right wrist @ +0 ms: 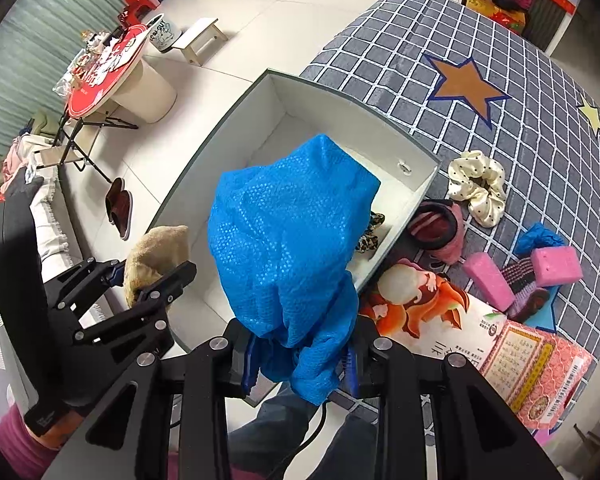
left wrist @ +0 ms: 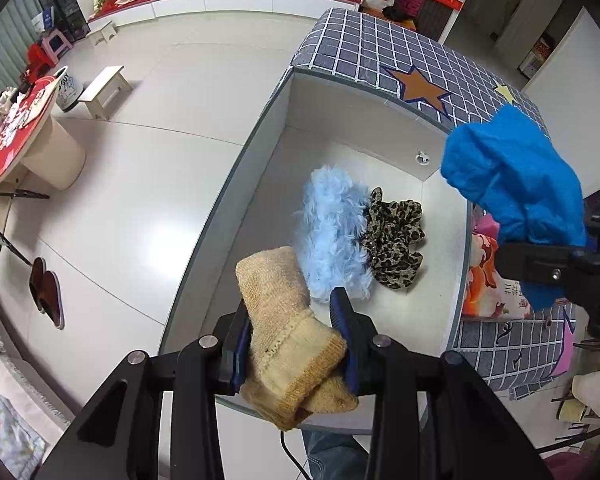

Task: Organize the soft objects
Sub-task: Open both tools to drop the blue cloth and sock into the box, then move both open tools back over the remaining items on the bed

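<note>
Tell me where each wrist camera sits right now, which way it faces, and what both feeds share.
Left wrist: on the left gripper, facing steeply down into the white box; its jaws grip a tan knit sock; a jeans leg shows below.
Right wrist: on the right gripper, facing down over the box; its jaws grip a blue cloth; the left gripper is in view.
Shared: box, sock, blue cloth, leopard scrunchie, grid tablecloth.

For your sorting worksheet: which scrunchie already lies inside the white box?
The leopard-print scrunchie, beside the fluffy blue item; the cream dotted scrunchie lies outside on the checked cloth.
</note>
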A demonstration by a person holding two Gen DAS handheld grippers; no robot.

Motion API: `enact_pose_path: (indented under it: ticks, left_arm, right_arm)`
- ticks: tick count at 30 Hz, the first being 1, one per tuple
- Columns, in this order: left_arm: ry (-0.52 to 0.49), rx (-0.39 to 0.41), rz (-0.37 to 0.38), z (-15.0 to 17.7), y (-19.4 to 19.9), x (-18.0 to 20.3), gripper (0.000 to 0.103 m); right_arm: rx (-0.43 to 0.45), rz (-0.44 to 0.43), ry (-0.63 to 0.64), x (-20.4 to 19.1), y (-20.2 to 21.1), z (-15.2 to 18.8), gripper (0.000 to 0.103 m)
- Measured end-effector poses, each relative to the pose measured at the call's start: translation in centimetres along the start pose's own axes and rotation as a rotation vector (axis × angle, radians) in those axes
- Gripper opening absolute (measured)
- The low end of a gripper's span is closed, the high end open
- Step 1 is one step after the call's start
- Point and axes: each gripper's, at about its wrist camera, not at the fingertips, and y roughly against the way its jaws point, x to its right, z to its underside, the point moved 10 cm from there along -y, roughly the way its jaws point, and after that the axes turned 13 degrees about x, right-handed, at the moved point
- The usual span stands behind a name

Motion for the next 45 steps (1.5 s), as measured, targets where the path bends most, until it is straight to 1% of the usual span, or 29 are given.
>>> enact_pose_path:
  ticks: [3,4,5,6,7,8,9,10,11,12,13,14,15,17,20,24,28,31,33,37,40,45]
  left_arm:
    - [-0.006,0.003,0.0,-0.1,-0.2,0.1,0.041]
    - [-0.016,0.007,-0.003,-0.1,-0.1,0.3,0.047]
    - [-0.027,0.014,-0.007,-0.2,-0.1,0.4,0.059]
    - [-0.037,0.022,-0.013,-0.2,0.1,0.5,0.066]
    - [-0.045,0.03,-0.02,-0.3,0.2,0.5,0.08]
    - [-0.05,0.044,-0.027,-0.4,0.4,0.6,0.083]
    - [-0.052,0.053,-0.029,-0.5,0.5,0.6,0.083]
    - [-0.052,0.061,-0.029,-0.5,0.6,0.6,0.083]
    - [-0.048,0.07,-0.028,-0.6,0.8,0.7,0.086]
    - [-0.041,0.08,-0.023,-0.6,0.9,0.7,0.088]
    - [-0.035,0.086,-0.018,-0.7,1.0,0.7,0.092]
    - [-0.028,0.092,-0.008,-0.7,1.1,0.7,0.1]
    - [-0.02,0.099,0.003,-0.8,1.2,0.7,0.103]
    - [0.0,0.114,0.036,-0.9,1.6,0.9,0.103]
    - [0.037,0.125,0.095,-1.2,2.2,1.4,0.103]
    - [0.075,0.136,0.161,-1.6,3.1,2.3,0.103]
    - [0.121,0.136,0.224,-2.0,3.9,3.0,0.103]
    - [0.154,0.12,0.28,-2.3,4.3,3.7,0.103]
    - [0.154,0.119,0.292,-2.5,4.5,4.2,0.103]
    - [0.114,0.119,0.298,-3.1,4.9,5.6,0.103]
    - [0.083,0.097,0.305,-3.2,4.8,6.7,0.103]
    - [0.017,0.071,0.282,-3.0,4.5,8.4,0.103]
  right_arm:
    - [-0.006,-0.005,-0.007,-0.2,-0.5,-0.4,0.033]
    - [-0.008,-0.005,-0.007,-0.2,-0.6,-0.5,0.033]
    - [-0.009,-0.003,-0.007,-0.2,-0.7,-0.6,0.033]
    - [-0.011,-0.002,-0.006,-0.3,-0.8,-0.6,0.034]
    - [-0.019,-0.006,-0.006,-0.4,-0.9,-0.5,0.038]
    - [-0.023,-0.004,-0.006,-0.4,-1.0,-0.5,0.052]
    - [-0.024,-0.001,-0.004,-0.4,-1.0,-0.5,0.063]
    - [-0.018,0.001,-0.003,-0.4,-0.9,-0.6,0.066]
    - [-0.013,0.002,0.0,-0.5,-0.8,-0.7,0.066]
    - [-0.014,0.007,0.008,-0.5,-0.7,-0.8,0.07]
    - [-0.018,0.012,0.012,-0.5,-0.7,-0.8,0.078]
    - [-0.022,0.018,0.015,-0.4,-0.7,-0.8,0.095]
    - [-0.016,0.02,0.015,-0.4,-0.6,-0.8,0.103]
    - [-0.011,0.024,0.009,-0.2,-0.3,-0.9,0.102]
    - [-0.027,0.048,-0.007,0.5,-0.3,-0.6,0.102]
    - [-0.065,0.067,-0.039,1.7,-0.2,0.1,0.102]
    - [-0.053,0.062,-0.068,3.2,0.9,0.2,0.102]
    - [-0.033,0.083,-0.095,4.7,2.0,0.0,0.102]
    - [-0.021,0.101,-0.139,6.3,2.9,-0.1,0.102]
    - [0.012,0.103,-0.234,9.4,4.5,0.0,0.102]
    - [0.032,0.114,-0.29,11.8,5.6,0.4,0.102]
    - [0.053,0.137,-0.366,15.4,7.0,1.4,0.102]
